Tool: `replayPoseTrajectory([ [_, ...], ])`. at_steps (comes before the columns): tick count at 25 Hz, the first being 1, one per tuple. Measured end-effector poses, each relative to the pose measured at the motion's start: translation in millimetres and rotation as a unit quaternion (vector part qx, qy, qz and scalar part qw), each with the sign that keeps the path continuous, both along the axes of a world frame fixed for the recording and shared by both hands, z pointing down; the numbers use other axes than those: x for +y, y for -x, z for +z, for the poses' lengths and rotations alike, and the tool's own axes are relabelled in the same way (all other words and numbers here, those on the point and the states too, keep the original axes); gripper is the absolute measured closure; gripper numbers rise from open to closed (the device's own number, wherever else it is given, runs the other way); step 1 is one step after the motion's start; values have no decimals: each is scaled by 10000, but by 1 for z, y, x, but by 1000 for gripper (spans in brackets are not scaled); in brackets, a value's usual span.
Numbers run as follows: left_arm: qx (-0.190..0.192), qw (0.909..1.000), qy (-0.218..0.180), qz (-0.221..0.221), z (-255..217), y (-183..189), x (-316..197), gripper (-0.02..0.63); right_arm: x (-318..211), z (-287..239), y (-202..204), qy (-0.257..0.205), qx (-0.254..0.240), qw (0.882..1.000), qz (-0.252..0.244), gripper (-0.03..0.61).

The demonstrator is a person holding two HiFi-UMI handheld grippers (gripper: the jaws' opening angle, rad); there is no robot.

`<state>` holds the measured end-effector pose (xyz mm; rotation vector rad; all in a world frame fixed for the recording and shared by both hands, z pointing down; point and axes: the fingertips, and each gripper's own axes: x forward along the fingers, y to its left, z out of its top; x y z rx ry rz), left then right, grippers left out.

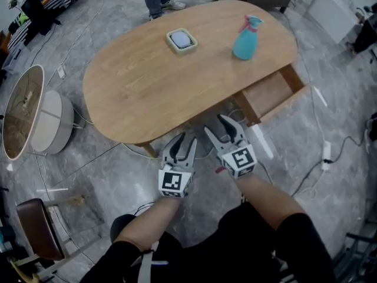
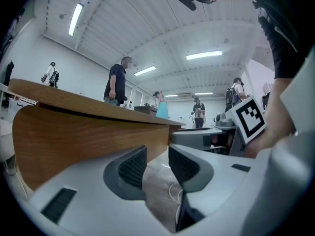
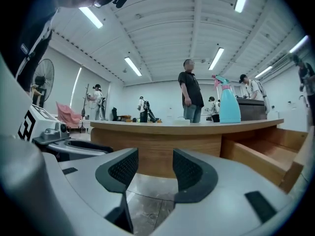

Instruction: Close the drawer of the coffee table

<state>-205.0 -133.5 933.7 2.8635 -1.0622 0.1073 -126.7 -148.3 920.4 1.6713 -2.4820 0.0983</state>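
The drawer stands pulled well out at the right end of the coffee table. It is pale wood and seemingly empty, though its back hides under the top. No closing is done yet. My right claw and left claw hover near the table's edge, both spread, pinching nothing.

surface: wooden coffee table | on it: teal spray bottle, upright; small square tray

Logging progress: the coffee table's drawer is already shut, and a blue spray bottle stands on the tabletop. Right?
No: the drawer stands pulled open, as the head view shows. The blue spray bottle does stand on the tabletop.
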Motion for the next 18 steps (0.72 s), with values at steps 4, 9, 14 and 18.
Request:
replayPoseTrajectory([
  [4,224,9996,157,-1,-9,-3,10,491,12,-5,-3,-11,-87,10000,12,370],
  [9,128,9998,146,-41,-21,2,28,491,40,-23,-3,112,-315,9994,90,370],
  [14,238,9988,407,-109,-50,8,51,491,79,-55,-19,343,-718,9956,503,370],
  [18,86,9982,512,-315,-81,17,65,491,113,-103,-16,323,-569,9963,565,370],
])
